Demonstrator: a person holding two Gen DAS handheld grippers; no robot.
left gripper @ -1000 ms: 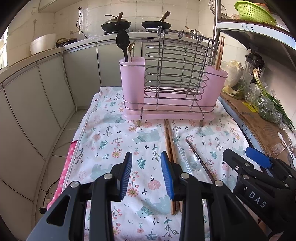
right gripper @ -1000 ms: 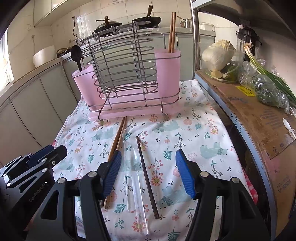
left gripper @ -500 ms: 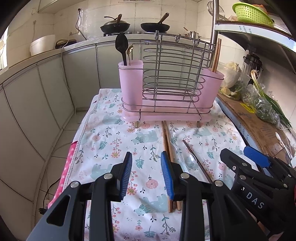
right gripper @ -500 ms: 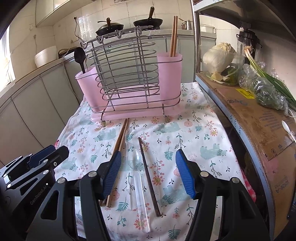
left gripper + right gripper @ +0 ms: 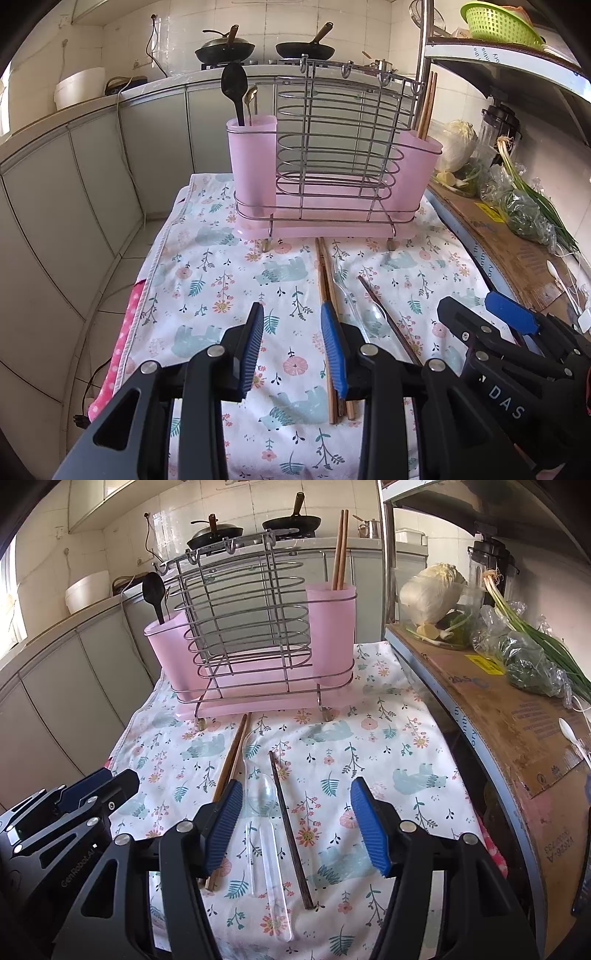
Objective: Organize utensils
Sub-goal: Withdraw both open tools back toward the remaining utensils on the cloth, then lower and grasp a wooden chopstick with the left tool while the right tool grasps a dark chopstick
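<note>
Both grippers hang empty above the floral cloth (image 5: 406,716), jaws apart: left gripper (image 5: 293,349), right gripper (image 5: 295,825). The clear plastic spoon (image 5: 264,812), dark chopstick (image 5: 290,830) and wooden chopstick pair (image 5: 231,760) lie before the pink utensil rack (image 5: 258,638). Recommended: lower the right gripper over one item only, pinch mid-shaft, avoid neighbours.

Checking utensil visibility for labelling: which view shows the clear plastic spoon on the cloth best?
The right wrist view: the clear plastic spoon lies whole between the open right gripper fingers. In the left wrist view, the spoon is partly hidden behind the left gripper.
</note>
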